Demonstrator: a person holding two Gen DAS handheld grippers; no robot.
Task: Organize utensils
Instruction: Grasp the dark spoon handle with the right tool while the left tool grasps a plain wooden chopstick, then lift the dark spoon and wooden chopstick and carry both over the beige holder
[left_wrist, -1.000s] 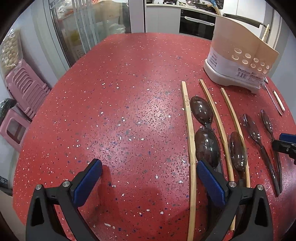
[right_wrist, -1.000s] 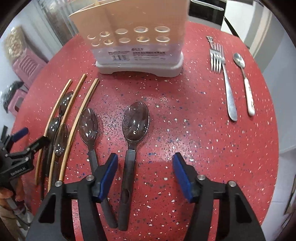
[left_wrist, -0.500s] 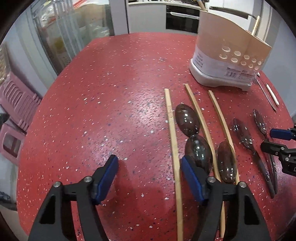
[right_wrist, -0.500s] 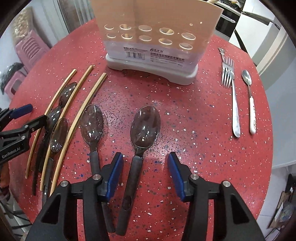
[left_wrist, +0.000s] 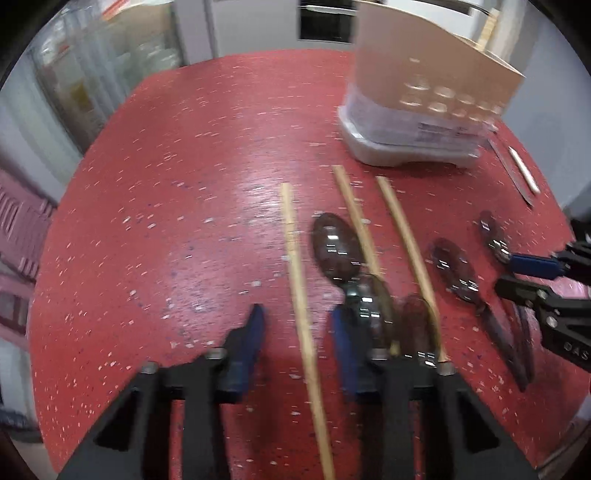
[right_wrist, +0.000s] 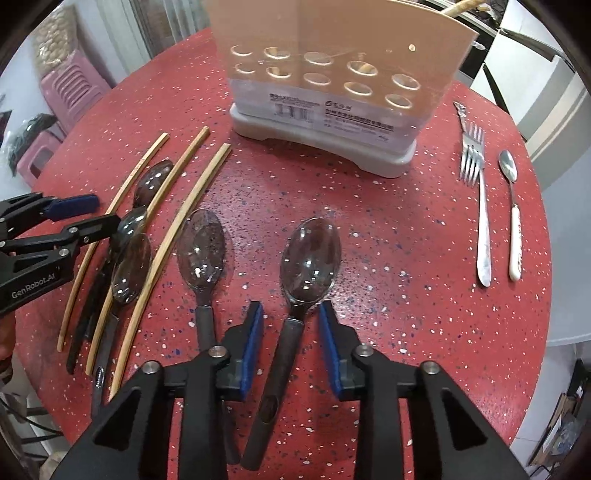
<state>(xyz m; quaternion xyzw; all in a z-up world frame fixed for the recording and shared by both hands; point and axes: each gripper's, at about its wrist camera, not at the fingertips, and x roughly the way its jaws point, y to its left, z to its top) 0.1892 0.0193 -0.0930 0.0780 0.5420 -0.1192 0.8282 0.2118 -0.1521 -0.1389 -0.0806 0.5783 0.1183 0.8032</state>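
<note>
At left of the right-wrist frame, the left gripper, jaws just narrowing yet unclenched, straddles a chopstick. At lower center, the right gripper, also closing, flanks a dark spoon's handle without pinching it. The utensil holder stands at top center on the red table.

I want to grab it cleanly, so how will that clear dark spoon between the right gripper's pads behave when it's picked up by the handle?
The spoon looks like light, stiff plastic, so it should lift easily. Its big bowl sits ahead of the right gripper, so it may droop forward. The smooth, narrow handle could twist between the pads.
</note>
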